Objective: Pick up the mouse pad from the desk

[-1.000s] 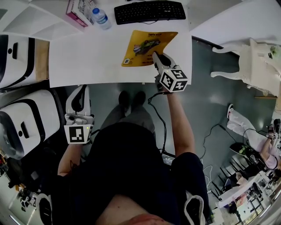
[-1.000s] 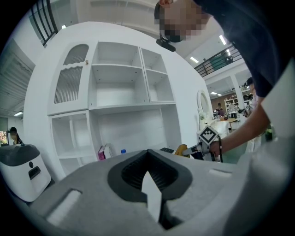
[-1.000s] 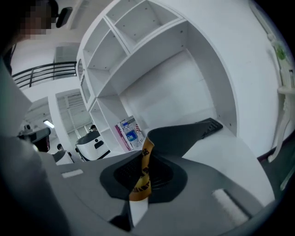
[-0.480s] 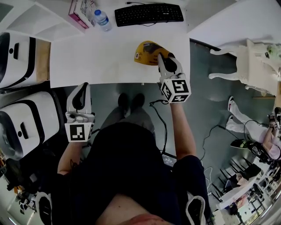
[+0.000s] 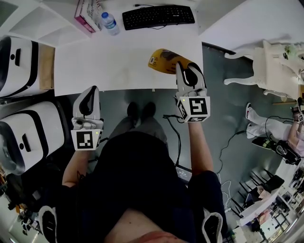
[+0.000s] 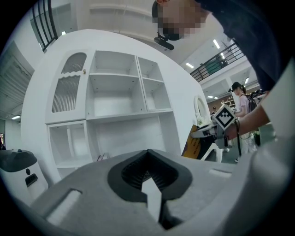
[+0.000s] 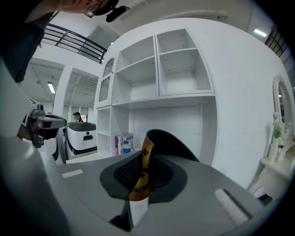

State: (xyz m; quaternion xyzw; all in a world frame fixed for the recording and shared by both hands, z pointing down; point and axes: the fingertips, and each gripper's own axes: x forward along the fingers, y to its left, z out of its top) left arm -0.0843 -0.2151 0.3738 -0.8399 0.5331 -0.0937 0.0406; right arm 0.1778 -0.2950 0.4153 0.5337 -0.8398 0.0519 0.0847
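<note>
The yellow mouse pad (image 5: 164, 60) hangs curled above the white desk (image 5: 109, 61), clear of its surface. My right gripper (image 5: 179, 65) is shut on its near edge, over the desk's front right corner. In the right gripper view the pad (image 7: 146, 156) stands up between the jaws, its black underside folding over to the right. My left gripper (image 5: 90, 90) hovers just off the desk's front edge at the left, with its jaws together and nothing in them. From the left gripper view the pad (image 6: 192, 144) shows as a yellow strip off to the right.
A black keyboard (image 5: 158, 16), a water bottle (image 5: 109, 22) and a pink box (image 5: 85, 13) lie along the desk's far side. White shelves stand behind it. White machines (image 5: 19, 57) stand on the left, a white chair (image 5: 266, 66) on the right. A cable trails by my feet.
The right gripper has risen and rolled with the mouse pad, which lay flat on the desk before and now hangs curled in the air. The left gripper has stayed put.
</note>
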